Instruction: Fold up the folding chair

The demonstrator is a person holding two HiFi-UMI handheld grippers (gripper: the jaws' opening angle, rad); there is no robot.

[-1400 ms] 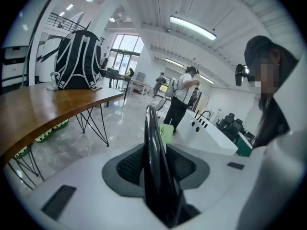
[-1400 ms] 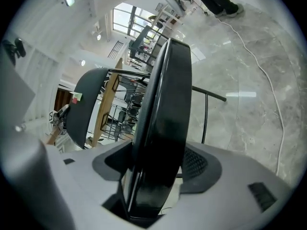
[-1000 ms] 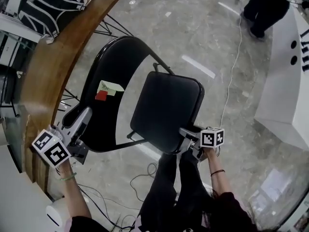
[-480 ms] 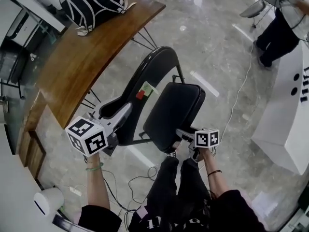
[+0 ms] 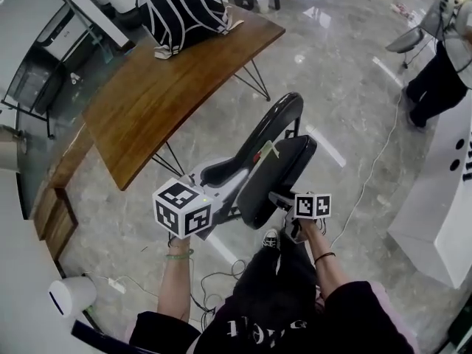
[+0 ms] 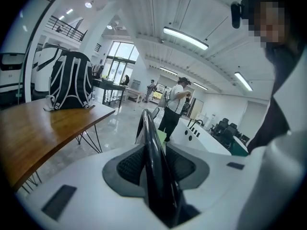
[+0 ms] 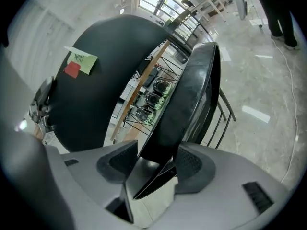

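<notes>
**Arms.** Both forearms reached forward and downward from the person's body. The left forearm [image 5: 175,282] was bare, with a thin band at the wrist. The right forearm [image 5: 330,271] was also bare, with a dark band.

**Left claw** [image 5: 215,177]. It was clamped on the thin black rim of the backrest [image 5: 254,140], which ran between both pads.

**Right claw** [image 5: 280,198]. Its jaws were closing. The edge of the seat [image 5: 276,169] filled the gap between them, and both pads lay against it.

**Folding chair** [image 5: 289,109]. Black, metal-framed. It stood on the floor just beside the near long edge of the wooden desk and directly in front of the person's legs. The seat was tipped steeply up toward the backrest, with a narrow gap between the two. A green sticky note [image 7: 82,60] and a red one [image 7: 72,70] sat on the inner face of the backrest.

**Floor** [image 5: 332,72]. Glossy grey stone with pale veining. A white cable [image 5: 366,164] trailed across it, and dark cables [image 5: 214,277] lay near the person's shoe [image 5: 271,238].

**Wooden desk** [image 5: 158,105]. Brown top on thin black rod legs. A black-and-white backpack [image 5: 181,9] lay at its far end.

**Room.** A white unit [image 5: 435,198] stood along the right side. A second person [image 5: 431,94] in dark trousers stood beyond it. The ceiling was high and white, with strip lights [image 6: 184,38].
</notes>
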